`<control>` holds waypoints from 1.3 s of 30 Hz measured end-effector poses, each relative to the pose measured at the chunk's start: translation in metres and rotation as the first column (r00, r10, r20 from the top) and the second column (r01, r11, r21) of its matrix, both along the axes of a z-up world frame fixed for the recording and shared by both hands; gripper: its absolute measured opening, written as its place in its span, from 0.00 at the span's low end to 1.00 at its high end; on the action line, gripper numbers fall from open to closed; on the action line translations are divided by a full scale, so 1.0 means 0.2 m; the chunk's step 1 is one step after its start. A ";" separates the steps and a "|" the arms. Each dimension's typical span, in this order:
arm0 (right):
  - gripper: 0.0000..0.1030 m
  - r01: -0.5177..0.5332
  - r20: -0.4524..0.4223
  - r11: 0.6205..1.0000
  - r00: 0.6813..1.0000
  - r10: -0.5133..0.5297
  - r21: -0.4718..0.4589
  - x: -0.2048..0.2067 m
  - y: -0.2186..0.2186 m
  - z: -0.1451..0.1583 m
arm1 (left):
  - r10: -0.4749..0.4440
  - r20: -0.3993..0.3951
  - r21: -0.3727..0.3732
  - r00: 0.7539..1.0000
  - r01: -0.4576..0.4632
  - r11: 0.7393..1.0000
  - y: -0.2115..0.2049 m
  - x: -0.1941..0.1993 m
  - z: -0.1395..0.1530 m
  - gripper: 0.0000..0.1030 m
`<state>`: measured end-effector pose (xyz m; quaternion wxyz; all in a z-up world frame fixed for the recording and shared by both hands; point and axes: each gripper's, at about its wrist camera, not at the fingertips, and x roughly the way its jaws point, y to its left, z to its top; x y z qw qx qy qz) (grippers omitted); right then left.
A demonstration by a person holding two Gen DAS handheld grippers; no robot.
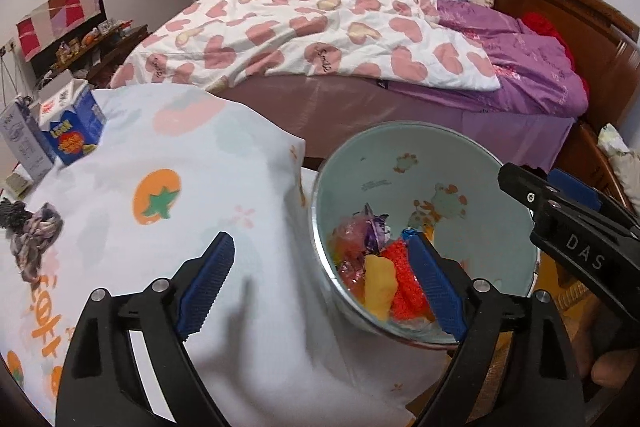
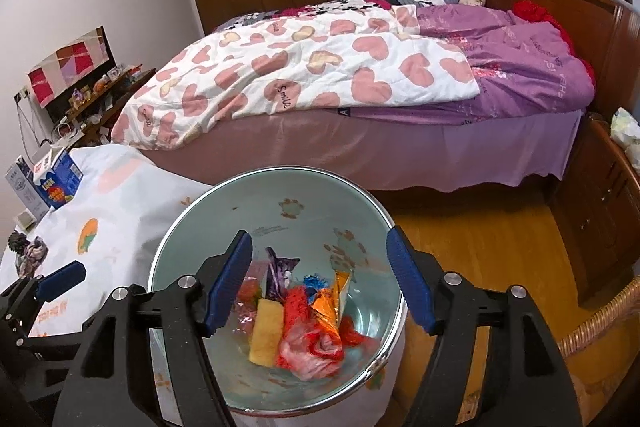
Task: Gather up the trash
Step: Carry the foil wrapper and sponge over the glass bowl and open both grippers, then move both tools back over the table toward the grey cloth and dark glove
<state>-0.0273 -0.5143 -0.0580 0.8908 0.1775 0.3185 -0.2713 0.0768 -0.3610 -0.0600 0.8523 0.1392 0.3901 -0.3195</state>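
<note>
a white tablecloth printed with orange persimmons (image 1: 160, 187) covers the table, in a bedroom with a wooden-framed bed under a pink heart-patterned quilt (image 1: 304, 35). a blue and white carton (image 1: 72, 123) stands at the cloth's far left edge, a small grey figurine (image 1: 36, 239) near it. the pale blue metal-rimmed bin with cartoon animals (image 2: 280, 195) sits at the table's right edge, bare wooden floor (image 2: 480, 247) beyond. inside lie colourful wrappers and a yellow sponge-like piece (image 2: 266, 331). the left gripper (image 1: 324, 287) hovers released over the cloth and bin rim; the right gripper (image 2: 320, 283) hangs spread wide above the bin, empty.
</note>
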 end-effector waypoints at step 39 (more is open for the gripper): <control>0.78 -0.254 0.035 0.967 0.966 0.255 -0.033 0.42 0.93 0.10 | 0.379 0.045 0.046 0.924 -0.381 0.924 1.13 0.31 0.01 0.90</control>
